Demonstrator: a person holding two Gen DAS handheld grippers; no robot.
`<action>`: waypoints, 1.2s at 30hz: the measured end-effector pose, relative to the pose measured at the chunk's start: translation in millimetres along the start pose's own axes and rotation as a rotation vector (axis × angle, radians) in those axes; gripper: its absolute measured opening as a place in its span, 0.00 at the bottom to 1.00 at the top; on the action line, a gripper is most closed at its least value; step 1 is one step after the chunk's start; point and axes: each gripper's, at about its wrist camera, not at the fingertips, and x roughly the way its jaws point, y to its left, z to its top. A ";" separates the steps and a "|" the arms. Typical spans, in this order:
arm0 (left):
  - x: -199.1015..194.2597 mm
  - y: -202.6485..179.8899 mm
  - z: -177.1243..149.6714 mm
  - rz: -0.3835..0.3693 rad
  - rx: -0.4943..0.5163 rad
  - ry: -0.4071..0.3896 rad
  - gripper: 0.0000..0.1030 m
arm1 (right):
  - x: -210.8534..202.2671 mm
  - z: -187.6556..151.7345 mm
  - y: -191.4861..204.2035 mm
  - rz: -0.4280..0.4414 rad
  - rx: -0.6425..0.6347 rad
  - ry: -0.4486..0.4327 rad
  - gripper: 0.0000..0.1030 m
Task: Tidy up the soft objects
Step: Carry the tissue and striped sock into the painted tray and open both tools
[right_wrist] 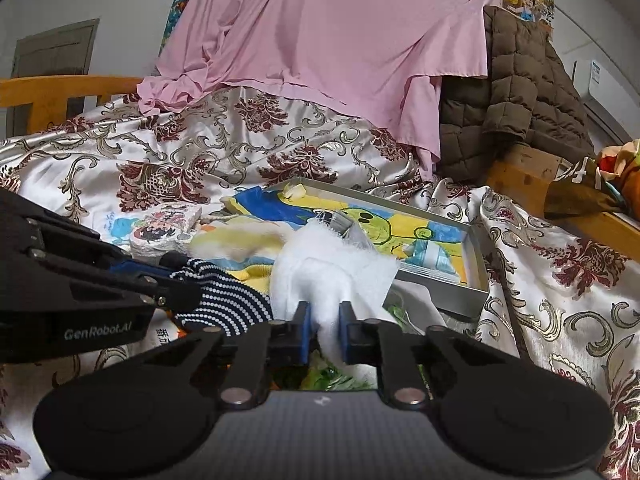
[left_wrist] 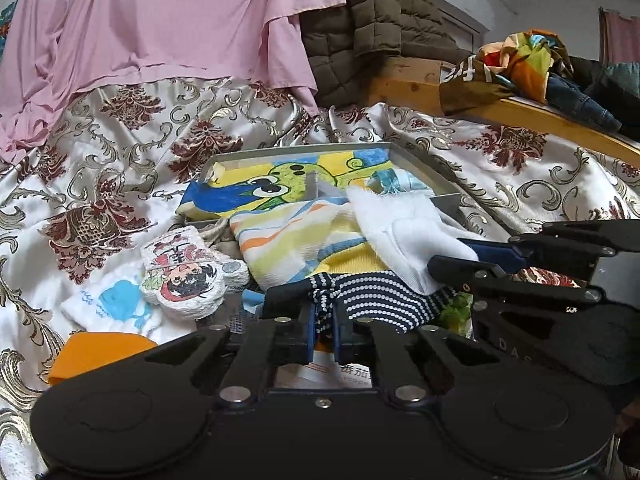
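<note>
On the bed, whose bedspread (left_wrist: 132, 152) is white satin with maroon and gold scrolls, the soft things lie in a heap near the front edge. Far left in the left wrist view, an orange cloth (left_wrist: 96, 354) lies at the front, with a white whale cloth (left_wrist: 116, 300) just behind it. A folded cartoon towel (left_wrist: 186, 272) rests partly on the whale cloth. Right of it a striped towel (left_wrist: 296, 240) in yellow, orange and blue spills over the near rim of a grey tray (left_wrist: 420, 164), which holds a cartoon-printed cloth (left_wrist: 280, 184).

The left gripper (left_wrist: 323, 330) has its blue pads nearly together, pinching a fold of the navy dotted sock (left_wrist: 380, 300) that lies in front of the striped towel. In the right wrist view the same sock (right_wrist: 236, 300) shows beside the left gripper's arm.

Further right, the white cloth (left_wrist: 404, 232) lies over the striped towel and the tray's near corner. The right gripper (right_wrist: 325, 330) is closed down on a bunched end of the white cloth (right_wrist: 340, 276), its pads pressing the fabric from both sides; the rest fans upward toward the tray (right_wrist: 476, 276).

Behind everything a pink sheet (left_wrist: 160, 20) hangs over the back of the bed, a brown quilted jacket (left_wrist: 360, 28) right of it, and a pile of clothes (left_wrist: 532, 60) sits on the wooden bed frame (left_wrist: 520, 116) at far right.
</note>
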 end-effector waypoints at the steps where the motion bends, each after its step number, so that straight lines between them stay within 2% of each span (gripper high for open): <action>1: -1.2 -0.5 -0.2 0.001 -0.007 -0.005 0.08 | -0.5 0.3 -0.8 -0.001 0.001 -0.004 0.10; 8: -13.3 1.5 6.5 0.003 -0.061 -0.069 0.07 | -12.6 5.5 -4.4 -0.050 -0.033 -0.077 0.08; 13: -29.8 -2.0 18.5 0.084 -0.078 -0.180 0.04 | -23.0 11.3 -13.9 -0.094 -0.042 -0.135 0.08; 16: -37.1 -2.8 28.0 0.110 -0.086 -0.218 0.04 | -25.6 16.2 -23.0 -0.106 -0.036 -0.163 0.08; 23: -37.0 -3.1 65.1 0.110 -0.112 -0.263 0.04 | -11.9 40.5 -56.6 -0.101 0.018 -0.226 0.08; 30: -14.3 -9.5 117.7 0.100 -0.102 -0.344 0.04 | 27.5 63.1 -100.5 -0.042 0.123 -0.253 0.08; 36: 45.1 -22.5 157.3 0.070 -0.105 -0.352 0.04 | 72.1 71.9 -130.1 -0.006 0.213 -0.252 0.08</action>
